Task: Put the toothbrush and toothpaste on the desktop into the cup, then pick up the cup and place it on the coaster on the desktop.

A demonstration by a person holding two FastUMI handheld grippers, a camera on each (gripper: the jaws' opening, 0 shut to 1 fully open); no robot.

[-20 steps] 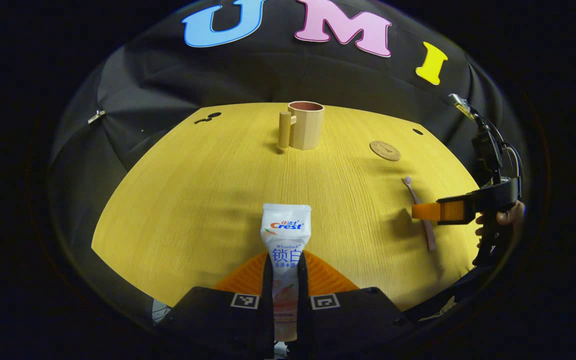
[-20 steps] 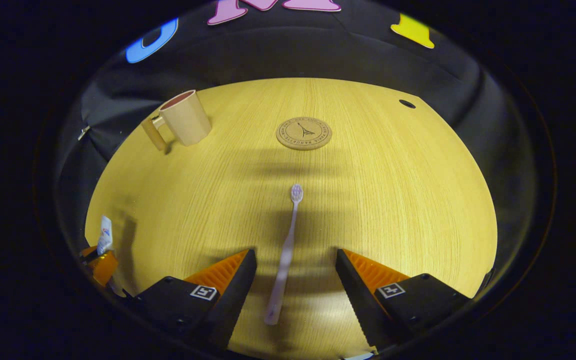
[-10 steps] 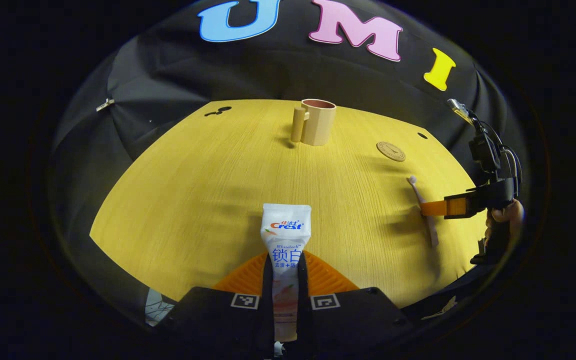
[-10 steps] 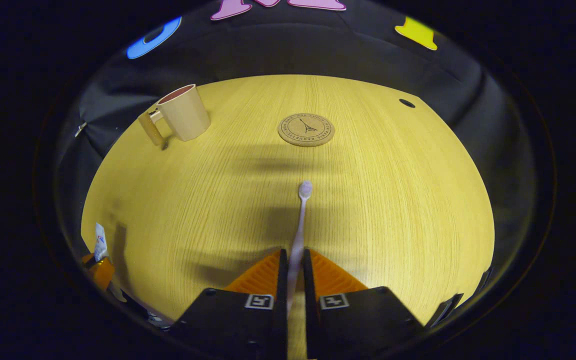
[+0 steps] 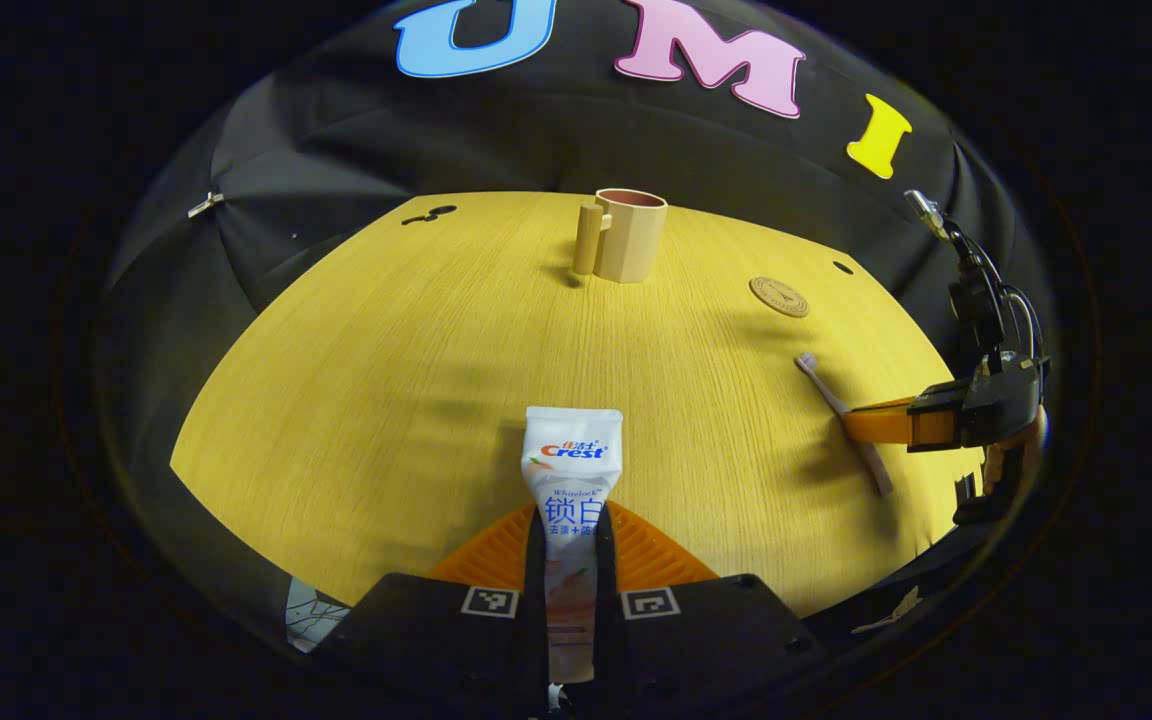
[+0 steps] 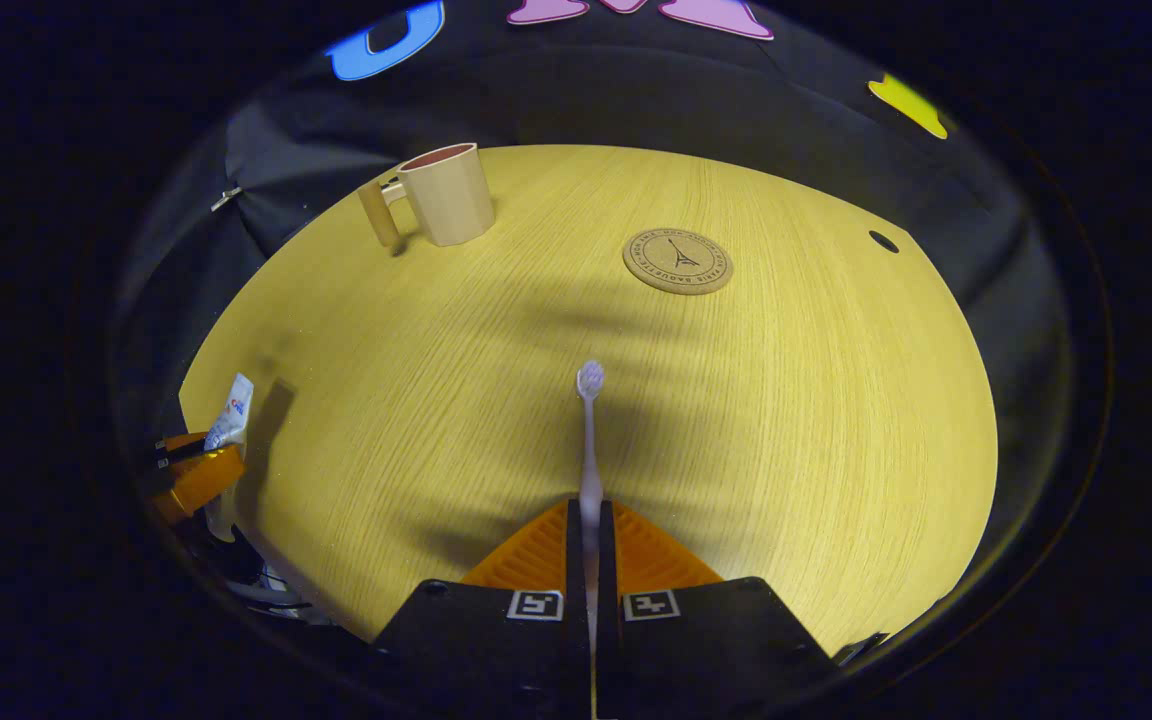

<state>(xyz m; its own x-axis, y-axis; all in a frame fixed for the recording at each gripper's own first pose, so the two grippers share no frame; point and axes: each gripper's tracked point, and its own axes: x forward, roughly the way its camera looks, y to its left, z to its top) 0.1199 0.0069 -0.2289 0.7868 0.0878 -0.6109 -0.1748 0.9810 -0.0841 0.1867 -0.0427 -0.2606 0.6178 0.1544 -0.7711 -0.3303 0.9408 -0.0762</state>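
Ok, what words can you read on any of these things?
The toothpaste: a printed label, but I don't read labels out.
The coaster: a ring of letters around a tower drawing, too small to read.
The cup and the toothbrush: no writing visible.

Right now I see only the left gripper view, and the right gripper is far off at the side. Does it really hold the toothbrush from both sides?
Observer: Yes. In the right gripper view the right gripper is shut on the handle of the toothbrush, which is pressed from both sides.
Operator: Where does the brush head point?
Observer: Straight ahead of that gripper, toward the gap between the cup and the coaster.
Operator: The coaster's face is too small here. What is on it?
Observer: An engraved drawing of a tower inside a ring of letters. Nothing lies on it.
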